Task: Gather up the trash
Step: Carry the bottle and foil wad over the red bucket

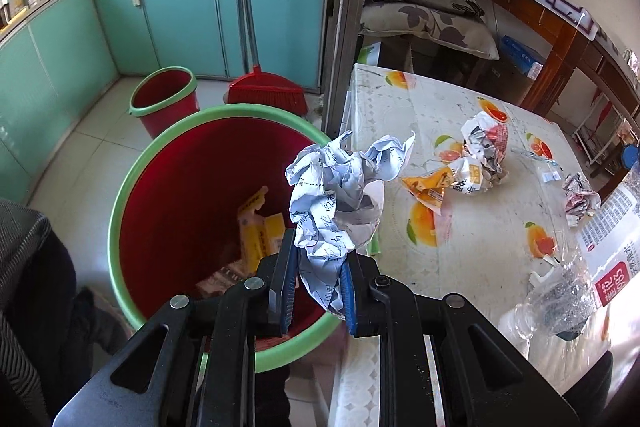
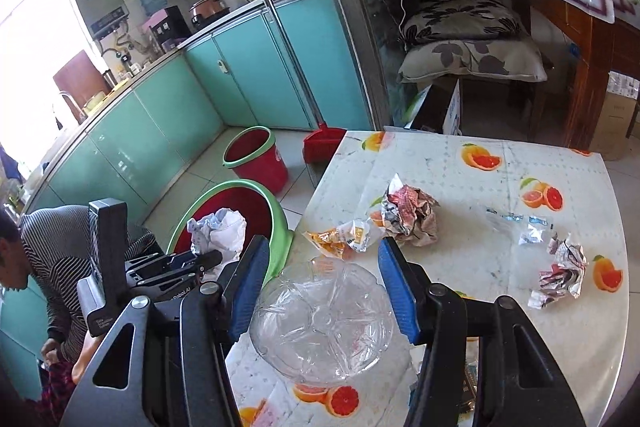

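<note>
1. Writing: the bottle (image 1: 608, 227) at the right edge of the left wrist view carries a white label with small print and a red patch reading "983" beside characters I cannot make out; the left gripper's body in the right wrist view shows "Robot.AI".
2. Handwriting covers the paper ball (image 1: 340, 195), too creased to read.
3. The left gripper (image 1: 318, 291) has its fingers pinched on the paper ball, which stands up from them above the near bin (image 1: 132, 187), by the counter (image 1: 480, 247) edge.
4. The right gripper (image 2: 320, 291) has its fingers clamped on the clear bottle, whose base faces the camera and long axis runs away from it, above the counter's near edge.
5. Crumpled wrappers (image 2: 408, 215) lie farther on the counter.
</note>
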`<state>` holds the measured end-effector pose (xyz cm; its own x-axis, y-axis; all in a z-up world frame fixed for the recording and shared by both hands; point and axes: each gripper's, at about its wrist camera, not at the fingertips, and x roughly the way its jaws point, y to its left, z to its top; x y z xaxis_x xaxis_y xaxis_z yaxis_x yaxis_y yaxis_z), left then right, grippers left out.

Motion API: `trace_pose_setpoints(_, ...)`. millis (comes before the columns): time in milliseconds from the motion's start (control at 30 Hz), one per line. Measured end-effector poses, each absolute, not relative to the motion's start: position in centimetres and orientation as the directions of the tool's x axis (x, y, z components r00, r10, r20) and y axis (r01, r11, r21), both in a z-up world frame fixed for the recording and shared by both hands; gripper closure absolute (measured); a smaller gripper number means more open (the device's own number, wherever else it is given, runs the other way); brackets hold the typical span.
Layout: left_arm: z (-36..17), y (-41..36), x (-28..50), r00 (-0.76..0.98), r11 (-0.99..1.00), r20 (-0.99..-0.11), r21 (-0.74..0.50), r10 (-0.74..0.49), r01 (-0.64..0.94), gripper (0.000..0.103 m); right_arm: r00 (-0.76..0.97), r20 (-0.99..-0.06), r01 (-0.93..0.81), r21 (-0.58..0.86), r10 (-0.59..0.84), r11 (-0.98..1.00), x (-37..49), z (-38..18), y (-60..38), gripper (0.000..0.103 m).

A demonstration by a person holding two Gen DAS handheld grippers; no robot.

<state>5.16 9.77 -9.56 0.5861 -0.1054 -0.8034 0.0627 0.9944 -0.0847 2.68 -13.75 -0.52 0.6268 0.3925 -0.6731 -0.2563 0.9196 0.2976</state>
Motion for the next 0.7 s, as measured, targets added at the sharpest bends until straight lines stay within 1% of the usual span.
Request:
trace_pose_setpoints(133,-9.8,11.3,5.4,0.584,0.994,-0.805,-0.098,-0.105,0.044,0.084,0.627,-0.670,-0.290,0.272,0.397,0.918,3.6,0.6,-11.9,0.048)
trace_pose_setpoints(400,-10.8,13.9,6.3,0.567,0.996,-0.821,-0.085,-0.070,0.001,0.084,0.630,-0.640,-0.379,0.240,0.439,0.894,6.7,3.2,-6.7,0.048)
trace_pose_setpoints(533,-11.4,15.1,6.5,0.559,0.997,-0.827,-0.081,-0.056,-0.019,0.084,0.610,-0.648,-0.402,0.244,0.457,0.883,8.2,2.7,-4.1,0.048)
trace_pose_setpoints(700,-12.3,16.3,6.7,0.545,0.995,-0.838,-0.084,-0.044,-0.050,0.084,0.578,-0.669,-0.408,0.260,0.468,0.875,10.1,0.7,-1.3,0.048)
